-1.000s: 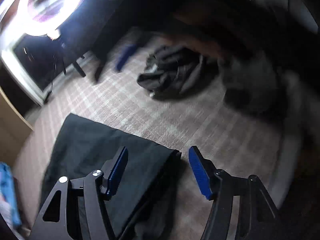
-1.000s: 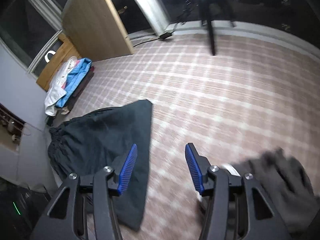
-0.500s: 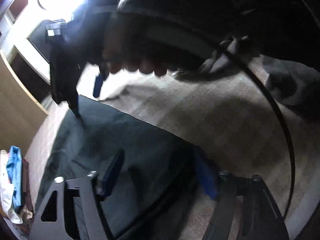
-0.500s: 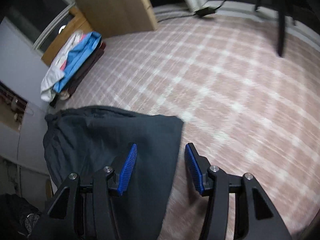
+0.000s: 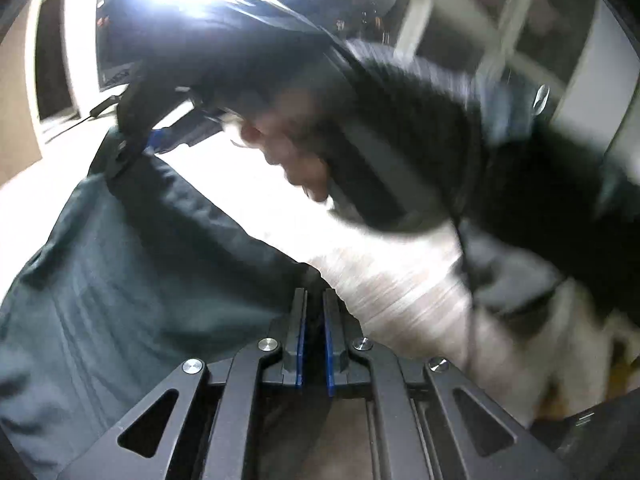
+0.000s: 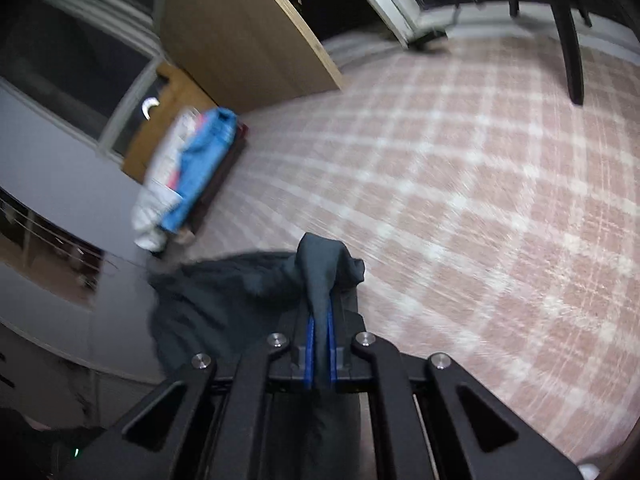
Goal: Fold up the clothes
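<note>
A dark green-black garment (image 5: 120, 288) hangs lifted between both grippers. My left gripper (image 5: 314, 304) is shut on one corner of it, its blue pads pressed on the cloth. In the left wrist view the right gripper (image 5: 138, 146) holds the far corner, with the person's hand and dark sleeve (image 5: 400, 152) above. In the right wrist view my right gripper (image 6: 319, 312) is shut on a bunched fold of the garment (image 6: 324, 264), which drapes down to the left above the plaid cover (image 6: 460, 200).
A stack of folded clothes, blue and white (image 6: 188, 168), lies at the far left edge of the plaid cover. A wooden board (image 6: 248, 32) leans behind it. A black stand leg (image 6: 572, 60) rises at the far right. Bright light glares in the left wrist view.
Both grippers were open over the flat garment one second ago. Both have closed on its corners and lifted it off the cover.
</note>
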The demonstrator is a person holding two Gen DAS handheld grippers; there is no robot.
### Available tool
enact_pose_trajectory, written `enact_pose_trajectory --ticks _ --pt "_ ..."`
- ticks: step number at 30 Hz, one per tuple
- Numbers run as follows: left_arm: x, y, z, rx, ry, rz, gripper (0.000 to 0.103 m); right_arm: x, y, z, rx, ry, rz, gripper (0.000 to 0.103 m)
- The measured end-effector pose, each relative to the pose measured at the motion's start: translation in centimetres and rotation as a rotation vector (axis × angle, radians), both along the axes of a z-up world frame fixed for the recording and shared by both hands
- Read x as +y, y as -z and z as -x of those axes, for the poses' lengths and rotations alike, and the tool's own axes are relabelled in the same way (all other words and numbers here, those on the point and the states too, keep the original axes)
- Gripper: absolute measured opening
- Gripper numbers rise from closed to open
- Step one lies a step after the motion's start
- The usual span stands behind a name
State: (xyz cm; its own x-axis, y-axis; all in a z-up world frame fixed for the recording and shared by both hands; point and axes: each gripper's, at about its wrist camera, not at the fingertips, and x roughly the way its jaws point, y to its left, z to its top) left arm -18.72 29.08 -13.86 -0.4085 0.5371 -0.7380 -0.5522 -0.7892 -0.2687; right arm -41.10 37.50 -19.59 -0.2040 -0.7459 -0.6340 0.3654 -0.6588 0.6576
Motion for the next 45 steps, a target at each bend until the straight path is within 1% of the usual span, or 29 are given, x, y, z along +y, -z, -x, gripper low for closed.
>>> enact_pose_trajectory --ticks 3,6,9,12,15,17,18,21,23,27,30,34,36,38,39,40,41,43,45 --pt "-3.7 -3.2 -1.3 0.026 -0.029 -0.117 0.006 -1.4 -2.6 -0.7 0.015 0.010 0.038 0.005" --pt "-7.6 -5.3 -2.5 0.059 -0.067 -0.192 0.006 -4.0 -5.2 -1.6 0.036 0.009 0.055 0.005" --pt "-12.1 -6.7 -4.2 0.089 -0.131 -0.240 0.006 -7.5 -7.6 -2.6 0.060 -0.004 0.067 0.005" --pt "-17.1 -7.5 -6.5 0.118 -0.191 -0.275 0.006 -12.4 -9.5 -3.6 0.082 -0.027 0.060 0.005" --pt "-21.9 -6.9 -9.2 0.126 -0.267 -0.323 0.006 -18.6 -10.4 -4.7 0.109 -0.070 0.023 0.005" --pt "-25.1 -6.1 -11.0 0.129 -0.320 -0.354 0.006 -23.1 -10.2 -5.4 0.115 -0.095 0.000 0.005" --pt "-26.5 -5.4 -11.5 0.130 -0.346 -0.355 0.006 -25.2 -10.1 -5.7 0.118 -0.108 -0.013 0.005" --pt "-30.4 -3.3 -12.6 0.102 -0.400 -0.357 0.006 -31.2 -8.6 -6.5 0.104 -0.145 -0.044 0.005" --pt "-32.8 -1.9 -13.2 0.079 -0.432 -0.361 0.006 -34.3 -7.4 -7.2 0.104 -0.163 -0.079 0.005" --pt "-37.7 0.7 -14.4 0.032 -0.496 -0.367 0.006 -39.3 -5.2 -8.0 0.092 -0.179 -0.138 0.005" --pt "-40.9 2.5 -15.3 -0.001 -0.538 -0.366 0.006 -41.8 -3.6 -8.1 0.097 -0.179 -0.198 0.005" --pt "-43.1 4.4 -15.1 -0.039 -0.540 -0.360 0.006 -44.3 -1.5 -8.1 0.096 -0.179 -0.268 0.005" --pt "-43.5 5.5 -14.9 -0.059 -0.534 -0.355 0.006 -45.3 -0.7 -8.2 0.083 -0.200 -0.281 0.005" --pt "-44.1 6.5 -15.6 -0.088 -0.529 -0.342 0.007 -46.5 0.1 -8.2 0.063 -0.231 -0.293 0.014" --pt "-44.5 7.0 -16.0 -0.105 -0.526 -0.336 0.008 -46.9 0.2 -8.1 0.042 -0.245 -0.308 0.023" --pt "-44.8 7.0 -16.1 -0.110 -0.518 -0.327 0.010 -47.0 -0.2 -8.1 0.025 -0.247 -0.306 0.029" --pt "-44.8 6.4 -15.8 -0.100 -0.505 -0.315 0.009 -46.4 -1.1 -8.4 0.023 -0.247 -0.293 0.031" --pt "-44.8 5.4 -15.2 -0.082 -0.480 -0.293 0.009 -44.9 -3.1 -9.0 0.038 -0.245 -0.272 0.031" --pt "-44.9 4.4 -14.6 -0.064 -0.454 -0.270 0.009 -41.7 -6.2 -10.5 0.096 -0.232 -0.217 0.031"
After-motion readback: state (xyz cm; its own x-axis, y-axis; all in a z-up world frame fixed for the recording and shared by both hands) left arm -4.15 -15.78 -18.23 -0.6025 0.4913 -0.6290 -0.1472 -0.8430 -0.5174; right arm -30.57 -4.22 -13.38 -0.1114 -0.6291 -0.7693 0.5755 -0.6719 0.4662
